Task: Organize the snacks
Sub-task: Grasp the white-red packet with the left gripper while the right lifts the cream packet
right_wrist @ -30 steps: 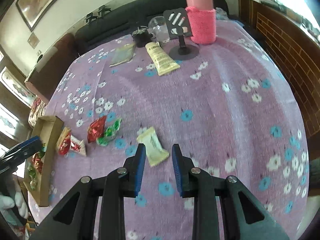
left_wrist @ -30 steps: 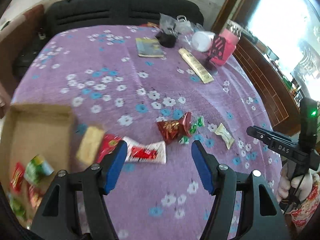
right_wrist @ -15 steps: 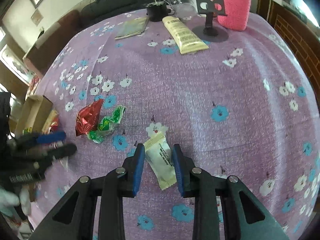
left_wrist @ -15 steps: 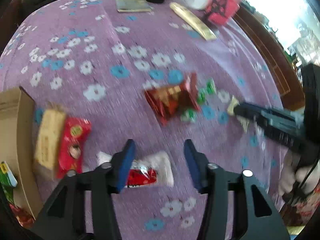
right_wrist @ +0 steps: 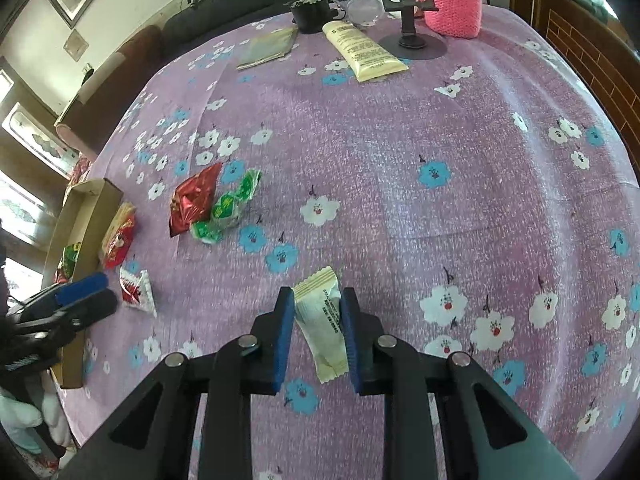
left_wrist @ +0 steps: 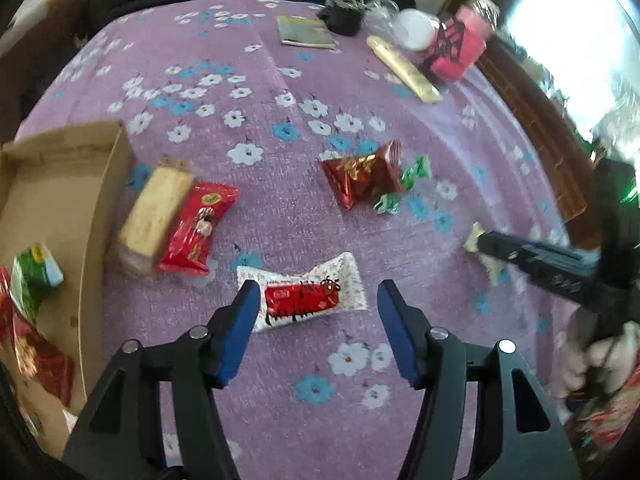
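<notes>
Right gripper (right_wrist: 316, 336): jaws narrow, one on each side of the cream packet (right_wrist: 323, 322), which lies on the cloth (right_wrist: 400, 184). Contact with the pads cannot be confirmed, so the grip is not yet proven. The packet runs lengthwise between the fingers, with its near tail under the gripper.

Left gripper (left_wrist: 314, 320): jaws wide, nothing held. The white-and-red packet (left_wrist: 304, 298) lies just ahead between the tips, nearer the left finger. The box (left_wrist: 60, 184) sits to the left, with a tan bar (left_wrist: 154, 210) and a red packet (left_wrist: 198, 228) between it and the gripper.

Risks:
- The cream packet's slick film may slide forward out of the jaws on closing.
- Low tips may pinch the cloth and drag it.
- The white-and-red packet sits off-centre, so the left finger may push it aside before the right one arrives.
</notes>
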`<move>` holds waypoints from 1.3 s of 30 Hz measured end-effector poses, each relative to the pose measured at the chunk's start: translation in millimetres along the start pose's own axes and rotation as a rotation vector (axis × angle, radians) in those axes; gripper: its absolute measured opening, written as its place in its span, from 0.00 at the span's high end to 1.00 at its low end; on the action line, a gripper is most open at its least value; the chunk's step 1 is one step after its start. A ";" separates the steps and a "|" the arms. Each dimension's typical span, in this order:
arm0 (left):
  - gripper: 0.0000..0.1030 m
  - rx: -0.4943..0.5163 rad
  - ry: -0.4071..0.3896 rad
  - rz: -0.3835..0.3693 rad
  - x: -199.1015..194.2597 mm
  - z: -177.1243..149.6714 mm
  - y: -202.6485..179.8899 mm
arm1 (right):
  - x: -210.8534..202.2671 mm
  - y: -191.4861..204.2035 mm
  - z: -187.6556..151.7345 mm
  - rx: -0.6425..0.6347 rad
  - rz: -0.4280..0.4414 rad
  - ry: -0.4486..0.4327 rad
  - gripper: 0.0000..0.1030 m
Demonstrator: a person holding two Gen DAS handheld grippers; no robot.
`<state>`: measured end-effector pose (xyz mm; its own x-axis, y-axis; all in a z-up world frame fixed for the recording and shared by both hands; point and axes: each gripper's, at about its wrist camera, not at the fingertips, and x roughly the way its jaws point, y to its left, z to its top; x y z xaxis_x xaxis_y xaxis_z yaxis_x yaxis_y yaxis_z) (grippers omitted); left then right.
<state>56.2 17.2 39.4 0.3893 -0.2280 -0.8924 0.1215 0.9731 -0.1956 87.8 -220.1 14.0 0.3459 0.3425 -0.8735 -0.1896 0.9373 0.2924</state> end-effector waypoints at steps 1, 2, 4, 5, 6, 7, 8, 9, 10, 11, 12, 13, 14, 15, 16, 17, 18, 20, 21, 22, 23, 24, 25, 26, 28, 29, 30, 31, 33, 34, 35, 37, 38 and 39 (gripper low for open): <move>0.40 0.033 -0.006 0.035 3.1 1.8 -2.9 | -0.2 0.4 -1.2 0.000 0.008 0.004 0.78; 0.40 0.050 -0.008 0.066 6.9 4.2 -4.4 | -0.4 1.8 -2.8 -0.008 0.014 0.007 0.78; 0.39 0.054 -0.006 0.076 13.5 7.7 -3.7 | -0.1 4.5 -6.4 -0.020 0.022 0.009 0.77; 0.37 0.058 0.004 0.077 16.9 7.5 -3.2 | 0.8 5.1 -7.8 -0.019 0.024 0.010 0.77; 0.37 0.076 0.029 0.087 24.5 7.4 -5.2 | 0.7 5.4 -8.8 -0.018 0.028 0.010 0.76; 0.37 0.088 0.042 0.086 27.0 5.3 -6.0 | 0.4 6.5 -9.7 -0.021 0.030 0.010 0.76; 0.37 0.097 0.067 0.073 30.0 4.0 -7.8 | -0.1 8.1 -10.8 -0.026 0.034 0.013 0.76; 0.37 0.101 0.077 0.054 29.2 2.6 -10.7 | -0.1 9.4 -11.3 -0.028 0.039 0.016 0.76; 0.37 0.096 0.089 0.022 28.5 1.3 -12.5 | -0.6 10.3 -12.4 -0.031 0.045 0.017 0.76; 0.37 0.083 0.102 -0.025 26.0 -0.5 -13.8 | -0.7 10.9 -13.3 -0.035 0.048 0.016 0.76; 0.37 0.076 0.099 -0.062 20.5 -2.8 -16.3 | -0.1 11.3 -13.5 -0.037 0.050 0.018 0.76; 0.37 0.083 0.092 -0.065 16.9 -4.2 -19.4 | 0.4 11.4 -14.0 -0.038 0.055 0.020 0.76; 0.37 0.107 0.078 -0.065 10.9 -5.0 -23.8 | 0.7 11.5 -14.4 -0.036 0.062 0.024 0.76; 0.37 0.132 0.062 -0.058 6.0 -4.8 -27.3 | -0.1 11.8 -15.6 -0.036 0.067 0.024 0.76; 0.37 0.155 0.050 -0.044 2.8 -4.5 -30.3 | -0.9 12.8 -16.2 -0.039 0.070 0.022 0.76; 0.37 0.173 0.045 -0.029 1.2 -3.7 -32.4 | -0.9 14.2 -16.4 -0.046 0.069 0.021 0.75; 0.37 0.179 0.046 -0.022 0.4 -3.7 -33.1 | -1.1 16.1 -16.7 -0.057 0.064 0.021 0.73; 0.37 0.170 0.040 -0.022 0.1 -4.1 -32.7 | 0.1 18.6 -17.1 -0.066 0.058 0.024 0.69; 0.37 0.169 0.032 -0.030 -0.8 -4.5 -33.1 | 1.1 20.5 -16.8 -0.073 0.060 0.025 0.68; 0.37 0.176 0.026 -0.034 1.3 -6.1 -33.8 | 1.7 22.6 -16.6 -0.083 0.059 0.026 0.65; 0.36 0.204 0.021 -0.026 2.4 -6.4 -37.2 | 2.0 24.4 -17.1 -0.093 0.054 0.025 0.64; 0.36 0.239 0.025 -0.014 5.2 -6.5 -40.6 | 2.8 25.9 -17.7 -0.103 0.053 0.027 0.61; 0.36 0.265 0.031 -0.008 10.4 -5.0 -43.2 | 3.8 26.5 -18.4 -0.108 0.055 0.032 0.61; 0.36 0.295 0.040 -0.004 15.2 -4.8 -47.6 | 4.8 26.6 -19.7 -0.113 0.054 0.037 0.61; 0.36 0.351 0.064 -0.007 24.0 -7.9 -54.2 | 6.6 26.5 -22.6 -0.119 0.048 0.045 0.61; 0.36 0.364 0.076 -0.010 26.1 -9.7 -55.3 | 7.4 26.0 -24.2 -0.121 0.049 0.049 0.61; 0.36 0.382 0.093 -0.008 30.9 -11.6 -58.4 | 6.7 26.0 -25.3 -0.126 0.049 0.045 0.61; 0.36 0.389 0.098 -0.003 32.7 -12.6 -59.7 | 6.6 26.6 -25.9 -0.131 0.044 0.047 0.61; 0.36 0.393 0.107 0.008 35.3 -15.0 -62.5 | 6.4 27.1 -26.5 -0.136 0.029 0.046 0.64; 0.40 0.387 0.110 0.012 35.3 -15.0 -63.1 | 6.7 26.5 -26.6 -0.134 0.014 0.043 0.72; 0.45 0.370 0.110 0.011 33.9 -14.5 -63.1 | 6.6 24.9 -26.4 -0.126 0.013 0.041 0.75; 0.59 0.336 0.114 -0.003 33.1 -12.1 -62.3 | 6.0 20.2 -25.9 -0.096 0.027 0.040 0.78; 0.60 0.318 0.114 -0.005 31.9 -11.6 -61.3 | 5.7 18.5 -26.0 -0.086 0.031 0.041 0.78; 0.63 0.295 0.109 -0.007 30.9 -11.4 -59.9 | 5.4 17.8 -26.1 -0.080 0.036 0.043 0.80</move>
<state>50.5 -47.7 18.9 0.2896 -0.2148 -0.9327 0.3894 0.9166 -0.0901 62.3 -203.2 4.3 0.2982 0.3714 -0.8793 -0.2748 0.9156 0.2936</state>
